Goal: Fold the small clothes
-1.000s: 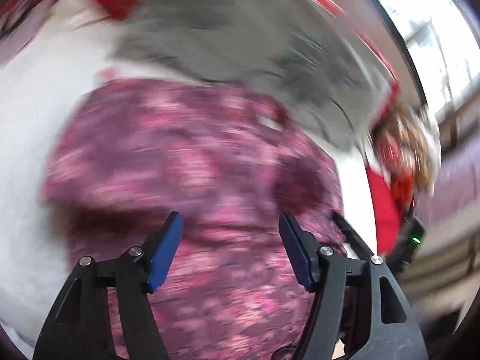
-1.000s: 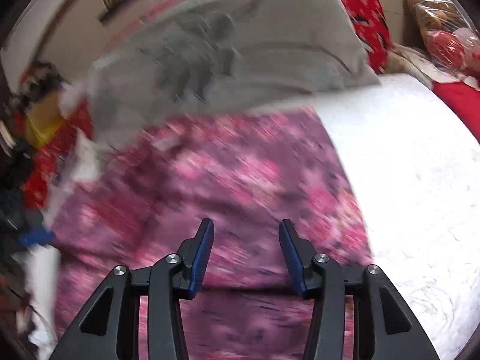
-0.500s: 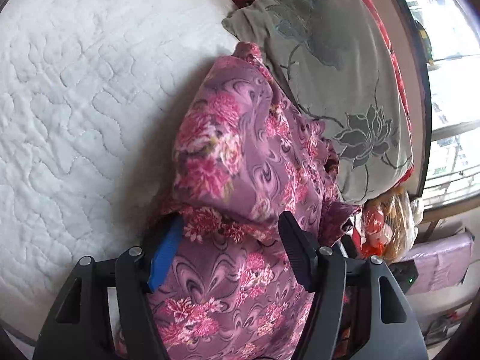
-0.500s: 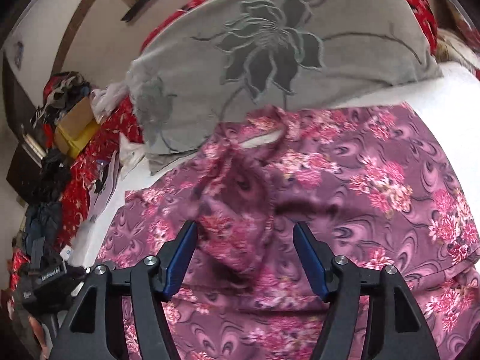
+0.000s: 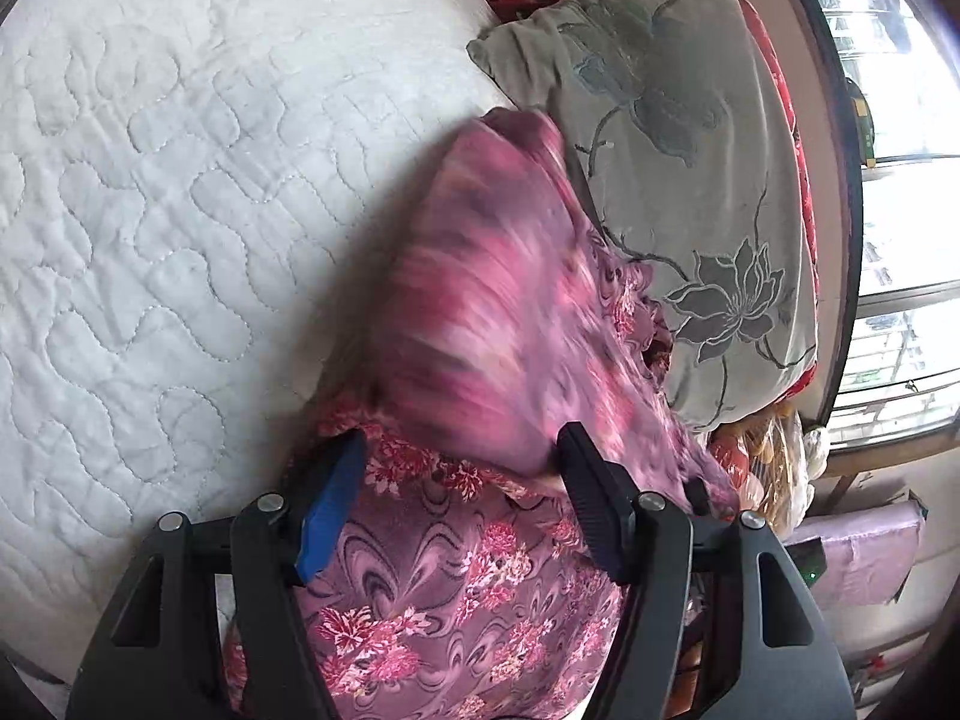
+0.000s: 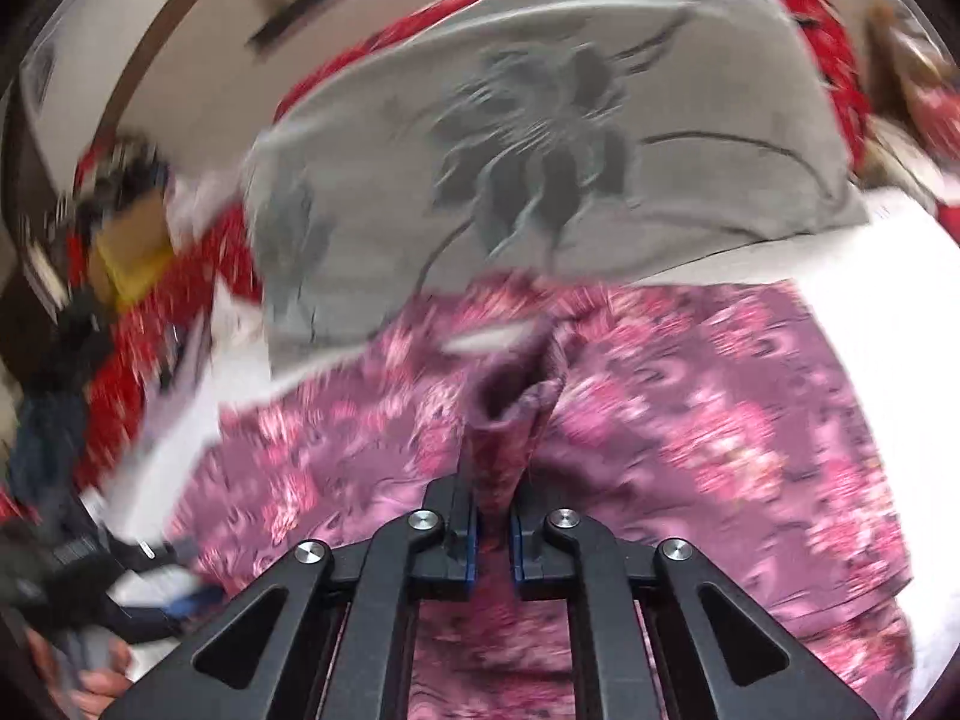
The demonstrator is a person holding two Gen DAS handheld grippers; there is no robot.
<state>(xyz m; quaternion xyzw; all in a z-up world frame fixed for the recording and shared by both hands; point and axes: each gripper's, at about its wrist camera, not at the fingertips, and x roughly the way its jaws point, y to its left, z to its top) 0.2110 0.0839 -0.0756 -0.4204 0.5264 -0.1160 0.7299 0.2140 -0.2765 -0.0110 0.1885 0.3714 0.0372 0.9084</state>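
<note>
A purple garment with pink flowers (image 5: 456, 576) lies on the white quilted bed (image 5: 150, 240). In the left wrist view part of it is raised and blurred (image 5: 480, 324) beyond my fingers. My left gripper (image 5: 462, 504) is open just above the cloth, holding nothing. In the right wrist view the garment (image 6: 720, 420) spreads below a grey pillow. My right gripper (image 6: 493, 522) is shut on a bunched fold of the garment (image 6: 504, 438), which stands up from between the fingers.
A grey pillow with a dark flower print (image 5: 690, 180) (image 6: 540, 150) lies against the garment's far edge. Red patterned bedding (image 6: 828, 48) sits behind it. Piled clothes and a yellow box (image 6: 120, 252) are at the left. A window (image 5: 900, 240) is at the right.
My right gripper has shut on a fold of the garment and is pulling it up. The cloth ahead of my left gripper is lifting and moving. The left gripper stays open.
</note>
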